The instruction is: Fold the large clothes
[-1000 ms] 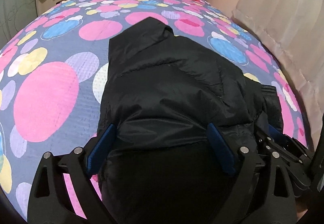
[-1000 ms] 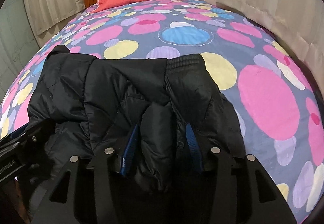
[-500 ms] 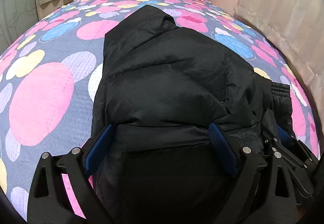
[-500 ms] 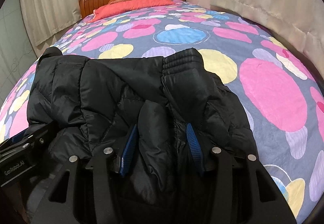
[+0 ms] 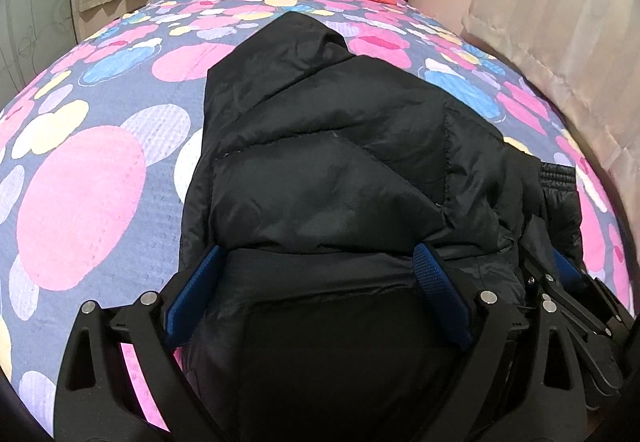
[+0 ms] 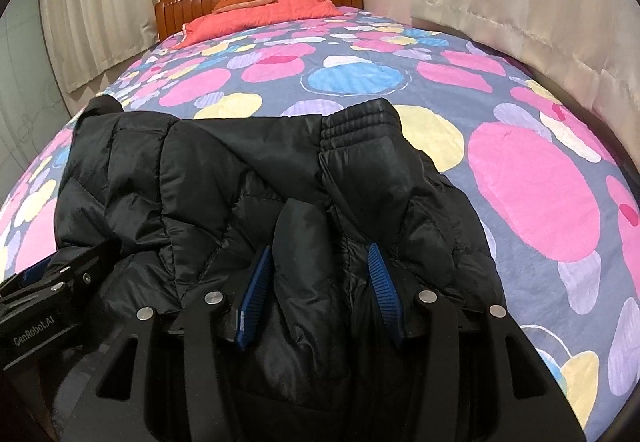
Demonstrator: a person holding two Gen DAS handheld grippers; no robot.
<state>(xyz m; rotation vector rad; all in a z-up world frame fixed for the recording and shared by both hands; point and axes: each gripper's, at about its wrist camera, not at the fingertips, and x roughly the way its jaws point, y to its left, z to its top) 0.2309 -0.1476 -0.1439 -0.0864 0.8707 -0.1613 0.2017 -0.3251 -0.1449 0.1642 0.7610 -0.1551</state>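
Our puffy black quilted jacket (image 5: 328, 170) now sits higher and reaches farther up the bed with the pink, blue and yellow spotted cover (image 5: 80, 186) than a moment ago, so the fold is moving along. It looks shiny and bunched. Our left gripper (image 5: 318, 282) and right gripper (image 6: 320, 286) both pinch thick folds of it.
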